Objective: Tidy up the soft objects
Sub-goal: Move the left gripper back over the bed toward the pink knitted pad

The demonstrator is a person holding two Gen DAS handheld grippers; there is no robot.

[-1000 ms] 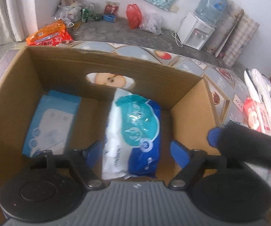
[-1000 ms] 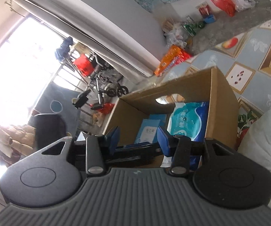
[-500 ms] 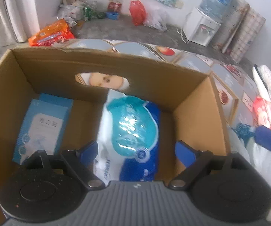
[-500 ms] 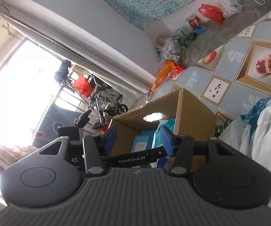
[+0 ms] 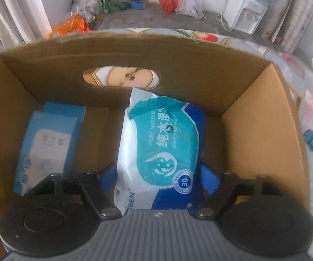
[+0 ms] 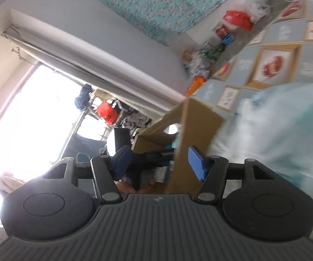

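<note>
While hanging over the cardboard box (image 5: 258, 130), left gripper (image 5: 158, 174) with blue fingers (image 5: 208, 178) spread wide, one on either side of the wipes pack (image 5: 163, 148), whether touching it unclear. Pack lying in the middle of the box floor, far end against the wall with the handle hole (image 5: 121, 78); light-blue tissue pack (image 5: 47, 143) to its left. Right gripper (image 6: 158, 161) outside the box, jaws apart, holding nothing, blurred white plastic bag (image 6: 282, 126) alongside.
</note>
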